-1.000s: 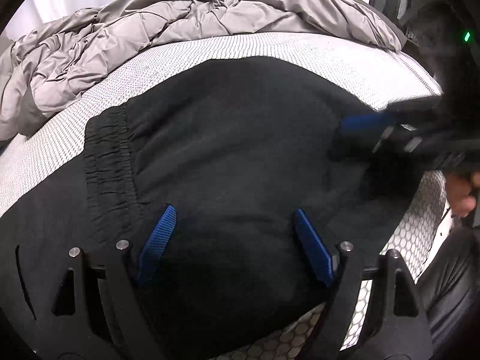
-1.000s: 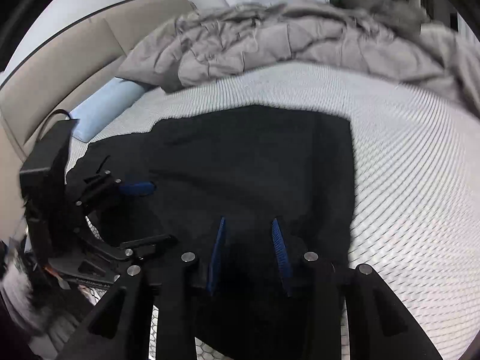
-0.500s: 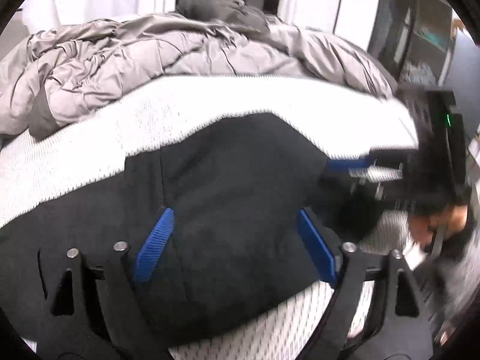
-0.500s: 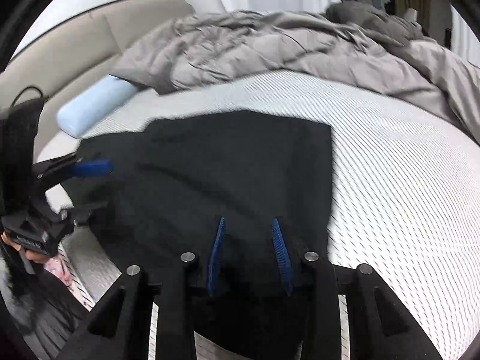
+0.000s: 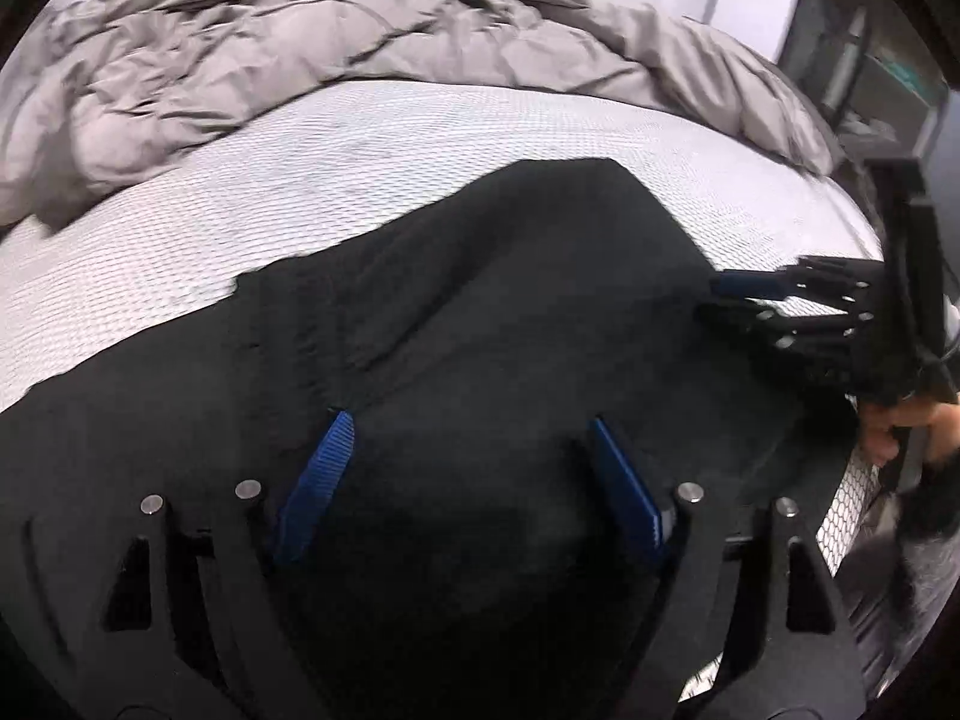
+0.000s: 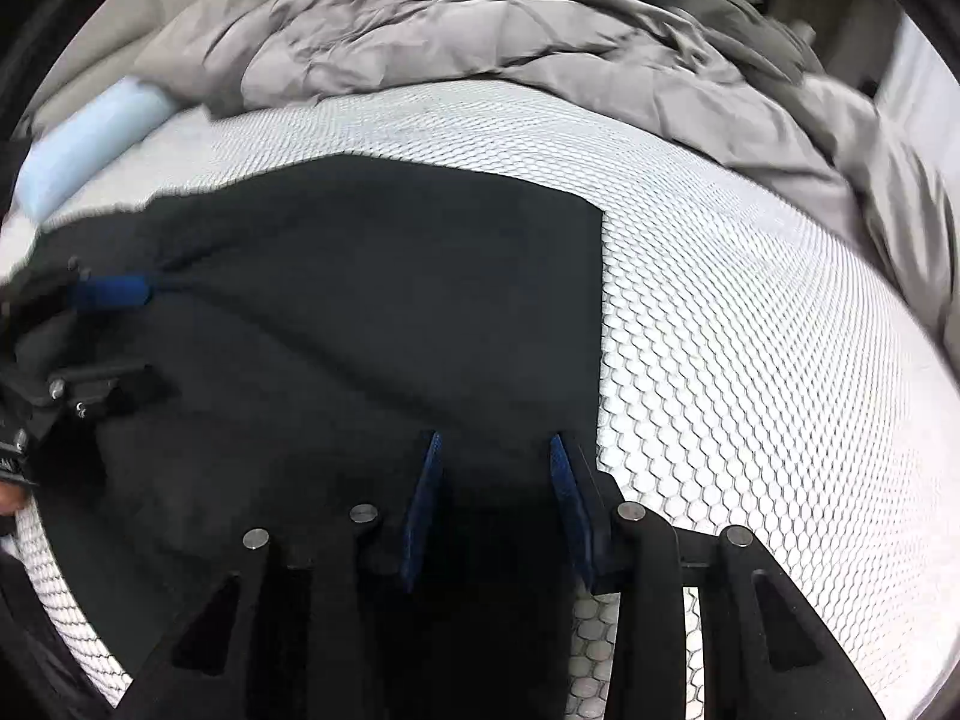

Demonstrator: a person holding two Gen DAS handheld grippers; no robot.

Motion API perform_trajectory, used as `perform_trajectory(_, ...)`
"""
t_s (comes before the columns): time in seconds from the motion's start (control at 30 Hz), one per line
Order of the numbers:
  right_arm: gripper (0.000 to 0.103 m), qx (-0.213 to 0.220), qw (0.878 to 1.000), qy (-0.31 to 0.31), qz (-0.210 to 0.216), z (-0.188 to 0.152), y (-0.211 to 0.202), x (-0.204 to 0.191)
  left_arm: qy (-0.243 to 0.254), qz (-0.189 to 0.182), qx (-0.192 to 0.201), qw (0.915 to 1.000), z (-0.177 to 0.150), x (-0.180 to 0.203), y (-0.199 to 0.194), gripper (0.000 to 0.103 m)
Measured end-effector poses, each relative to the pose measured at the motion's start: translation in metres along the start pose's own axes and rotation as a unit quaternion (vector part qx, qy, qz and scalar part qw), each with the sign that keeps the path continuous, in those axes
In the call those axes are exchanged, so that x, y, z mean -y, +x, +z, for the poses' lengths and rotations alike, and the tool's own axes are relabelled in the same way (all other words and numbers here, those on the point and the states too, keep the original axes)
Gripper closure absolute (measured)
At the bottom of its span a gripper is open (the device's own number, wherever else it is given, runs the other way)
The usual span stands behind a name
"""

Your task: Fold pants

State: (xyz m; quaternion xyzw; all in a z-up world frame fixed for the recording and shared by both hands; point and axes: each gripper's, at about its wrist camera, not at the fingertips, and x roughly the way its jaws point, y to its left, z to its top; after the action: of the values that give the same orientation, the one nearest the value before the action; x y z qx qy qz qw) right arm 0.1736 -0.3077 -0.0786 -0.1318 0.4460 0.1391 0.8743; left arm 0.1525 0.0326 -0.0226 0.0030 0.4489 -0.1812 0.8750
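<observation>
— While both tools hang over the bed, where are the black fabric pants?
— Flat on the white honeycomb-patterned mattress, crumpled grey duvet at twelve o'clock.
— And the left gripper?
— Blue-padded fingers spread wide above the cloth, nothing between them.
— The right gripper?
— Fingers parted too, over the pants' edge at three o'clock, pale blue bolster at ten.

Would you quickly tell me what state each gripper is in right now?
Left gripper: open, jaws wide apart above the black pants, gripping nothing.
Right gripper: open, narrower gap, above the pants' edge, gripping nothing.
</observation>
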Motion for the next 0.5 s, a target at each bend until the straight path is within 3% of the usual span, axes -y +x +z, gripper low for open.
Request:
perform_trajectory(0.1, 0.064, 0.022, 0.998, 0.03, 0.043, 0.01, -0.016, 0.003, -0.012, -0.031, 0.041, 0.9986, 0.014, -0.003, -0.025, 0.023)
perform_trajectory(0.2, 0.06, 0.05, 0.993, 0.053, 0.097, 0.033, -0.015, -0.006, -0.034, -0.005, 0.04, 0.9986, 0.043, -0.011, -0.006, 0.021)
perform_trajectory(0.33, 0.06, 0.015, 0.995, 0.024, 0.098, 0.065, 0.025, -0.036, -0.067, 0.013, -0.006, 0.9976, 0.048, -0.031, 0.039, 0.021)
perform_trajectory(0.5, 0.06, 0.003, 0.995, -0.038, 0.089, 0.066, 0.044, -0.042, -0.052, 0.015, 0.005, 0.9985, 0.043, -0.029, 0.036, 0.022)
